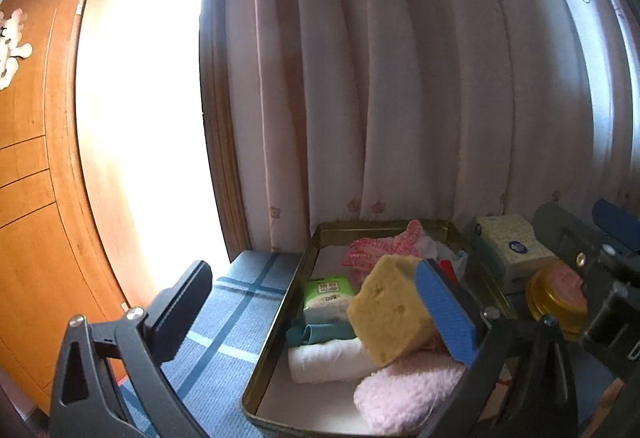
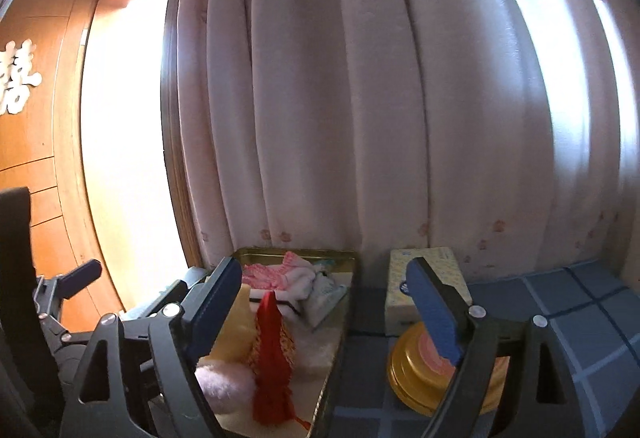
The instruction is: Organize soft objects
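Both hand-held grippers gape empty, the left (image 1: 316, 302) hiding part of the yellow sponge (image 1: 388, 318) in the tin tray (image 1: 276, 322).

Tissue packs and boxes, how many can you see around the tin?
2. A green tissue pack lies inside the gold tin, against its left wall. A pale yellow tissue box stands outside, right of the tin, behind the round gold container. Others may be hidden under the cloths.

A: Left gripper (image 1: 316, 304)?
B: Jaws spread wide, nothing pinched, pointing slightly downward.
A: Right gripper (image 2: 326, 306)?
B: Jaws apart too, nothing clamped, same slight downward tilt, right of left.
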Demonstrator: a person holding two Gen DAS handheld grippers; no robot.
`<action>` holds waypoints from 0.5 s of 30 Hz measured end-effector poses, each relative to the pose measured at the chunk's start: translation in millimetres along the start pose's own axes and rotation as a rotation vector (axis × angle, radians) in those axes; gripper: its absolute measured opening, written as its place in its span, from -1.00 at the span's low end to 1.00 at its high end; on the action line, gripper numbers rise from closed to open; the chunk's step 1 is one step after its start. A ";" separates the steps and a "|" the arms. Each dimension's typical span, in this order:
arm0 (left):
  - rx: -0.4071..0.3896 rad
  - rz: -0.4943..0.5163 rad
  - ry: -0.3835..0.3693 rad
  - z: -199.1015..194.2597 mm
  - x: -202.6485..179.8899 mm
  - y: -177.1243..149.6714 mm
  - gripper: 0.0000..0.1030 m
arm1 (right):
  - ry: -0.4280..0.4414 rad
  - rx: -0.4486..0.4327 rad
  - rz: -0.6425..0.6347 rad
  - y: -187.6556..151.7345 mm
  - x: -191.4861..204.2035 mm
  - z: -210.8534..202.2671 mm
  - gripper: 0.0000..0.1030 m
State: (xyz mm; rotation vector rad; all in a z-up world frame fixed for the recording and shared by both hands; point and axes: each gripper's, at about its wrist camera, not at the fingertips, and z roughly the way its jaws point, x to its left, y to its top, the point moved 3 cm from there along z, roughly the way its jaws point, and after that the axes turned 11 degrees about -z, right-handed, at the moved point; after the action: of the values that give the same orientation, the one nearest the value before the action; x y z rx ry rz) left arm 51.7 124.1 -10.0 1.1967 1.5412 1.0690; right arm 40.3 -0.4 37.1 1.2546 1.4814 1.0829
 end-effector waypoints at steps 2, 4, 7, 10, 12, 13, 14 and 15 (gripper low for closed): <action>0.003 0.006 0.000 -1.9 -1.1 -2.7 1.00 | -0.007 0.004 0.004 -4.3 -0.6 0.6 0.68; 0.004 0.011 0.005 -3.0 -0.6 -5.7 1.00 | -0.020 0.001 -0.001 -6.4 0.1 -0.8 0.68; 0.004 0.001 0.013 -3.8 1.2 -8.7 1.00 | -0.029 -0.019 -0.009 -8.8 0.5 -4.7 0.68; -0.005 -0.024 0.012 -5.7 4.8 -7.7 1.00 | -0.041 -0.029 -0.003 -6.7 -1.0 -7.2 0.68; -0.009 -0.028 0.010 -6.8 5.0 -7.4 1.00 | -0.036 -0.041 0.006 -6.4 -1.3 -4.9 0.68; -0.010 -0.026 0.006 -6.6 4.7 -7.6 1.00 | -0.033 -0.048 0.010 -5.9 -1.7 -4.8 0.68; -0.010 -0.025 0.001 -7.6 4.7 -7.8 1.00 | -0.037 -0.049 0.010 -5.9 -1.3 -3.9 0.68; -0.010 -0.024 -0.002 -7.5 4.2 -8.0 1.00 | -0.037 -0.048 0.011 -6.1 -0.6 -2.3 0.68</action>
State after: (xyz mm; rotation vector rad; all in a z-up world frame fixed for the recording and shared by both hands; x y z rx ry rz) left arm 42.1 126.0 -16.4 1.1691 1.5429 1.0587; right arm 36.8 -1.9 31.8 1.2444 1.4142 1.0906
